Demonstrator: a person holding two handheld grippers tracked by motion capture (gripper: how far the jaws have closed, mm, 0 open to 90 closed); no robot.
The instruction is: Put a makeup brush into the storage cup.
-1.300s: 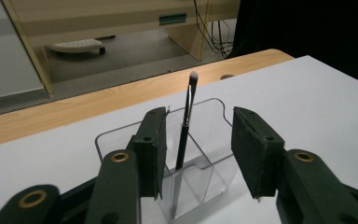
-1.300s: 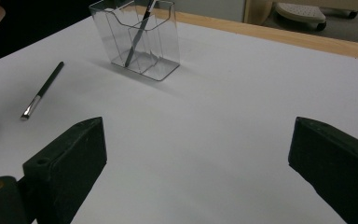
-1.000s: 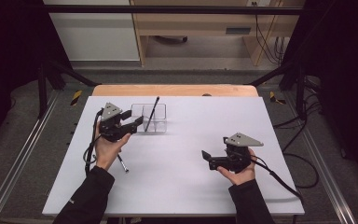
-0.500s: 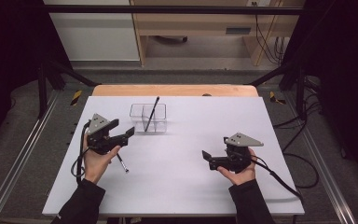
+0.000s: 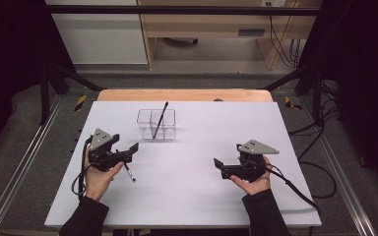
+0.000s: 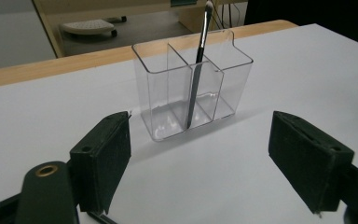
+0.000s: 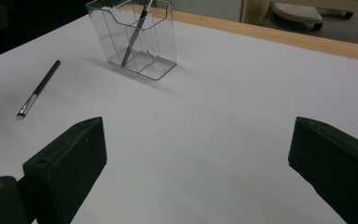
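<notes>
The left gripper [image 5: 128, 151] has just been opening its jaws, nothing between them; a second makeup brush [image 5: 129, 172], I think, lies on the counter [image 5: 202, 196] just beneath it; coming down carelessly could roll it away or knock the clear organizer [image 6: 191, 88], toppling its standing brush [image 6: 196, 70]; right gripper [image 5: 221, 167] jaws apart, empty.

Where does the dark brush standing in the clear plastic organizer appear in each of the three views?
High view: the dark brush leans in the clear plastic organizer, upper centre-left.
Left gripper view: the brush rises at centre top, against the middle divider.
Right gripper view: the brush slants at upper left.
Shared landmark: the organizer on the white table.
</notes>
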